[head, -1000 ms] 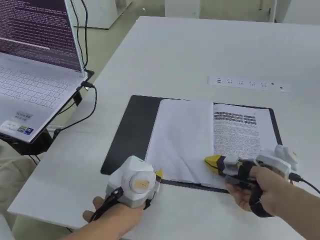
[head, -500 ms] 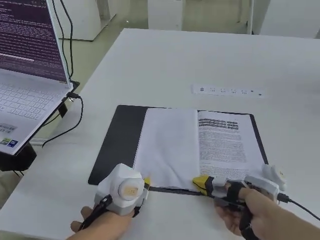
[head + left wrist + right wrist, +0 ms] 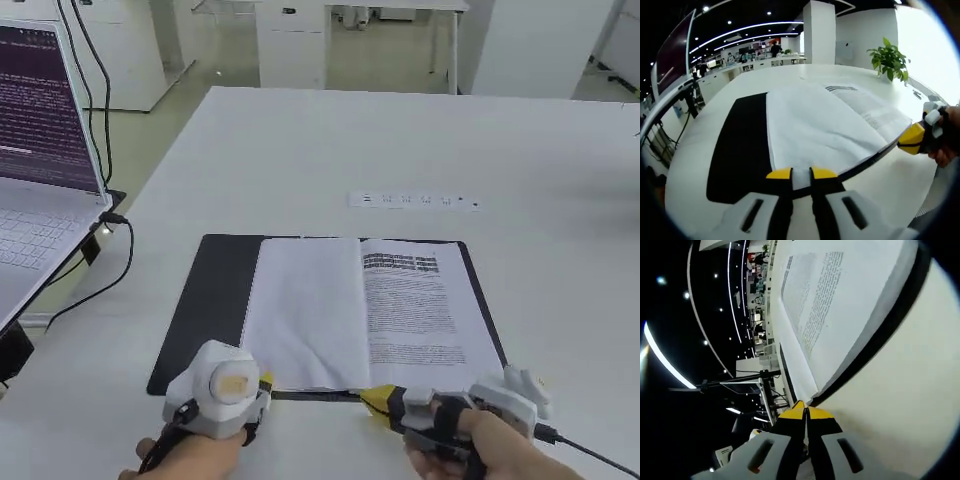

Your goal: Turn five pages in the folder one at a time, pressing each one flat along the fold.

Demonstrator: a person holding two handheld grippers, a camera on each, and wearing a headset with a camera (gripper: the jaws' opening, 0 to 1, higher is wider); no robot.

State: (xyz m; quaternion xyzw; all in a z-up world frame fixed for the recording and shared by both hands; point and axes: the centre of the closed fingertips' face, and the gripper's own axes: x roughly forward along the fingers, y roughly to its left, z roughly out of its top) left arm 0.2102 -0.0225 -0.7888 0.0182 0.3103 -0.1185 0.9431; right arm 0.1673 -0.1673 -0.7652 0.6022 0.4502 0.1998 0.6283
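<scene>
The folder (image 3: 195, 305) lies open on the white table, its black cover bare at the left. A blank white page (image 3: 300, 310) lies left of the fold and a printed page (image 3: 415, 305) right of it. My left gripper (image 3: 262, 386) sits at the blank page's near left corner. Its jaws (image 3: 801, 174) stand a narrow gap apart with the white page edge between them. My right gripper (image 3: 376, 400) is shut with nothing in it. Its tips (image 3: 806, 412) rest on the table at the folder's near edge, by the foot of the fold.
An open laptop (image 3: 40, 150) stands at the left, with a black cable (image 3: 100, 275) trailing toward the folder. A white power strip (image 3: 410, 200) lies beyond the folder. A potted plant (image 3: 890, 60) stands on the table's far side.
My right gripper has slid toward me down the fold, from the lower page to the folder's near edge. The left gripper has stayed at the page corner. The head camera has tilted up.
</scene>
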